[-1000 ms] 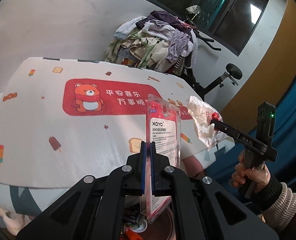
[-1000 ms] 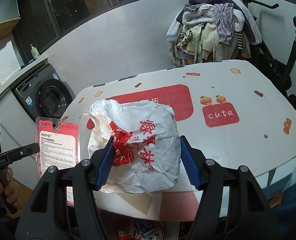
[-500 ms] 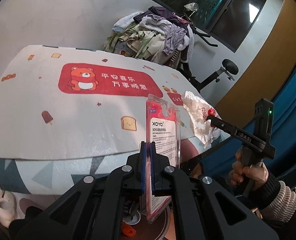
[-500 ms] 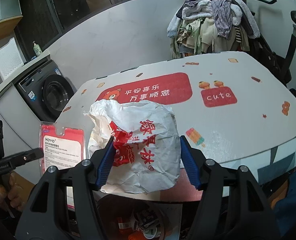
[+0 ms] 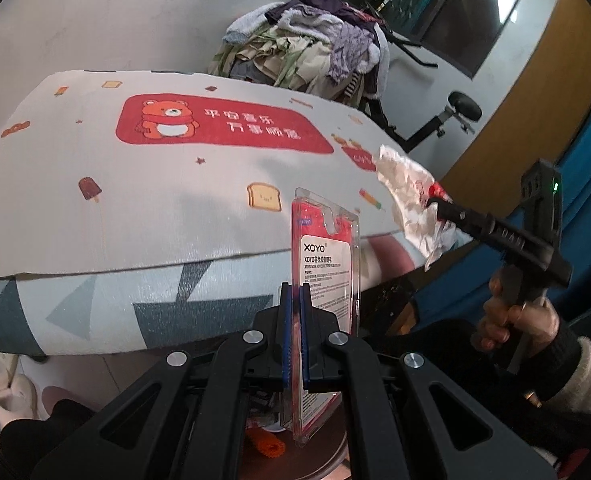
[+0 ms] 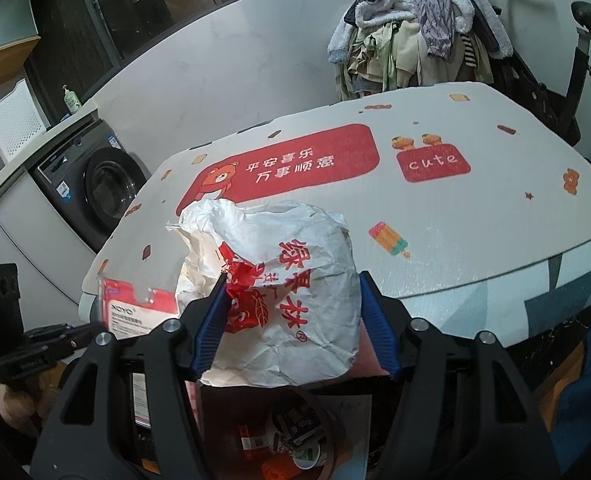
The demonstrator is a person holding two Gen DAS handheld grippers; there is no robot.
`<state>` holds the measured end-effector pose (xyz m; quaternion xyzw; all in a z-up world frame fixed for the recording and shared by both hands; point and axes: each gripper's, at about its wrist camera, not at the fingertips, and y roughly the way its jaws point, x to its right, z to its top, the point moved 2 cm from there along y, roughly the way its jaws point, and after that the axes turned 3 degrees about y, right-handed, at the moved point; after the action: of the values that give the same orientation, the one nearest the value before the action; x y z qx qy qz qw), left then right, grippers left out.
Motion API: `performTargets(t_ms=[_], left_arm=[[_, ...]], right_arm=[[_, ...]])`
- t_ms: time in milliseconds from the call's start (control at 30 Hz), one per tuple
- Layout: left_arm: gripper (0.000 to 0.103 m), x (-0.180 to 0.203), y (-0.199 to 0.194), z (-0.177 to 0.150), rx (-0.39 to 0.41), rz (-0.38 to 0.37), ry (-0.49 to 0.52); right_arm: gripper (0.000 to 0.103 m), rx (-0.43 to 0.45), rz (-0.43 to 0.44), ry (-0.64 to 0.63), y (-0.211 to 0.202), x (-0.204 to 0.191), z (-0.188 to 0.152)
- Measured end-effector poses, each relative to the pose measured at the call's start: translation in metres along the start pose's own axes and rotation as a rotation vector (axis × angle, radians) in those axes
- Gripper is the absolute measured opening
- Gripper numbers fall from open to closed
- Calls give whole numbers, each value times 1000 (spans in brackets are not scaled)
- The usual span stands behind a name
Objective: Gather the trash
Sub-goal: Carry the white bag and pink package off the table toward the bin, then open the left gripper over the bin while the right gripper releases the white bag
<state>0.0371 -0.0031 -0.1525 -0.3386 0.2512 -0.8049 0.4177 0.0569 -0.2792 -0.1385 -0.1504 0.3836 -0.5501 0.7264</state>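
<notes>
The left claw point(image 5: 294, 332) is clamped on the lower edge of an upright red blister pack point(image 5: 324, 280), held off the near edge of the tabletop point(image 5: 135, 208) above a bin point(image 5: 335, 444) at 6 o'clock. The right claw point(image 6: 291, 324), at 3 o'clock in the left view, is clamped on a crumpled white bag point(image 6: 295, 300) with red print, off the tabletop's near edge and above the bin.

My left gripper point(image 5: 294, 300) has its fingers point(image 5: 284, 332) pressed nearly together, pointing forward and level; my right gripper point(image 6: 291, 320) has its fingers point(image 6: 211, 328) spread wide; my right hand point(image 5: 515, 316) grips its handle.
</notes>
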Motion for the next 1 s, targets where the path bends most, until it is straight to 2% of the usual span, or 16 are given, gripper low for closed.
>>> performTargets(t_ms=[267,300,333,367,400,467,533,633,800,1000], left_arm=[[7,-3,18,-18,-63,-1,14],[18,-3,19,-19,-67,-3,14],[36,-4,19,-19,-69,4,16],[44,-4,18,-19,-63,13,18],[51,-4,16,-19,-57,16,20],[55,-3,11,-17,-43,43,42],[69,-3,4,-17,-28,76,56],[83,-5,-7,-16,1,130,80],[93,-10,-23,-17,40,202,103],[96,-19,-35,-16,62,256,105]], right_arm=[[63,-23,4,-21,4,-7,-13],[63,-25,4,-25,5,-9,-15],[63,-27,5,-28,5,-10,-17],[63,-29,3,-34,5,-11,-19],[63,-34,2,-40,5,-12,-22],[63,-44,0,-50,7,-15,-27],[63,-57,-2,-61,9,-17,-33],[63,-83,-6,-89,14,-21,-43],[63,-135,-2,-145,21,-33,-61],[63,-200,8,-226,30,-51,-79]])
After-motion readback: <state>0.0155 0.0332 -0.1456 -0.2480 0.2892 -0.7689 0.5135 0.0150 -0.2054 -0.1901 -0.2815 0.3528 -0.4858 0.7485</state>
